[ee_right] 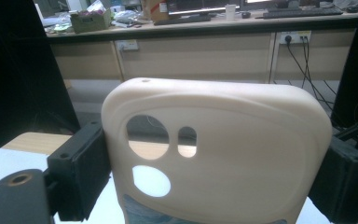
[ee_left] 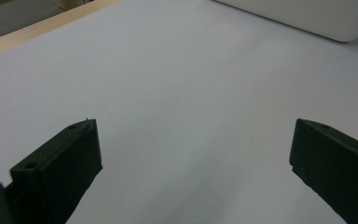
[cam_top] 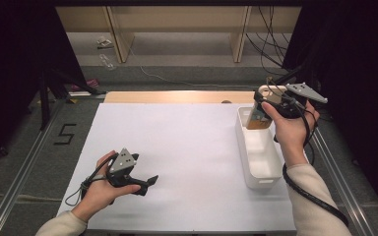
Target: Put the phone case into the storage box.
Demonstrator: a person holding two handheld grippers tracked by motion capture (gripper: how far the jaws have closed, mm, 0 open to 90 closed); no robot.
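The right gripper (cam_top: 266,105) clamps the phone case (ee_right: 216,154) edgewise above the bin (cam_top: 258,147) at 2 o'clock for insertion, while the left gripper (cam_top: 145,183), jaws wide and empty, idles at 7 o'clock.

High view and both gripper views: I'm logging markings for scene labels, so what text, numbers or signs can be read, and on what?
"5": black mark on the grey floor left of the table.
Printed card inside the phone case held by the right gripper: too blurred to read.
Boxes on the far desk: labels too small to read.
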